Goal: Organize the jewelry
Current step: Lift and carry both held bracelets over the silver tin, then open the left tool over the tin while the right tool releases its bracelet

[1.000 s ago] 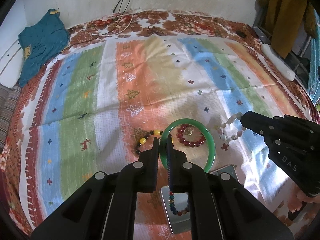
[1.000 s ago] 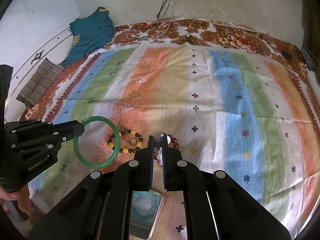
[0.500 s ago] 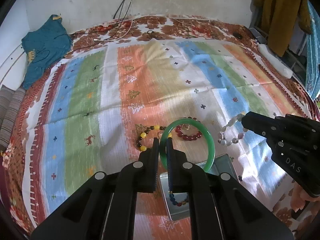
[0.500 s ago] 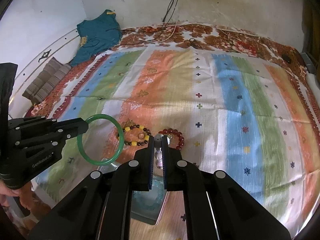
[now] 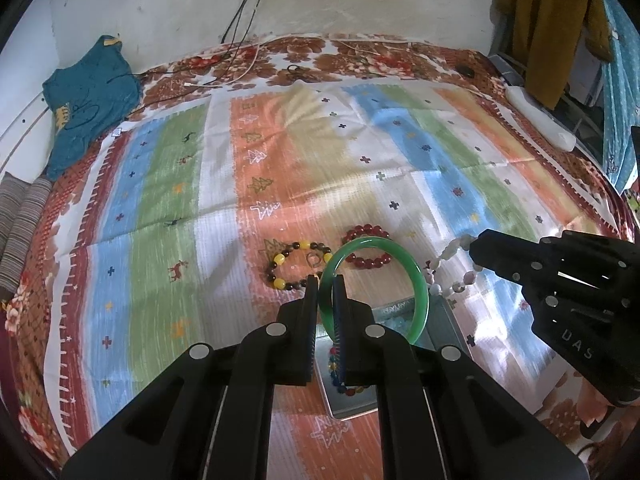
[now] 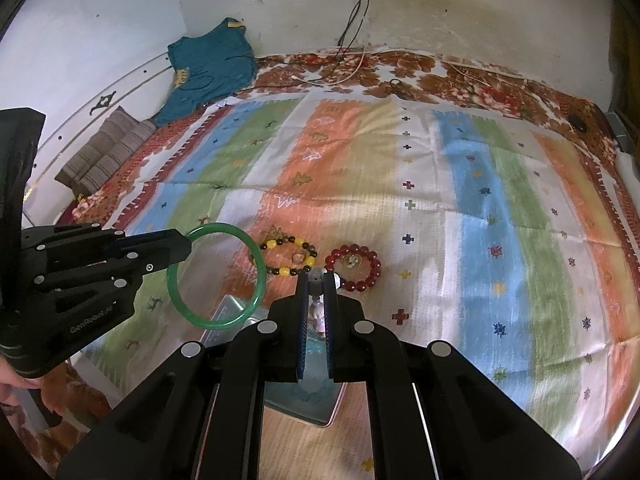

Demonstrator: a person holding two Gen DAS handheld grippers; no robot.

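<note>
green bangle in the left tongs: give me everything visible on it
The smooth, glossy green ring bangle looks like translucent jade or glass: one plain closed hoop, no beads or clasp. The left tongs are shut on its rim at one spot, holding it clear of the striped blanket, the hoop tilted and projecting beyond the tips. It hangs over the open metal tin, in front of the dark red bead bracelet. Nothing else touches it. The right wrist view shows its full circle.

Loads of open striped blanket point(image 6: 460, 184) far and right of me. Only the yellow-brown bracelet point(image 6: 289, 257) and red bead bracelet point(image 6: 353, 267) sit just ahead.
</note>
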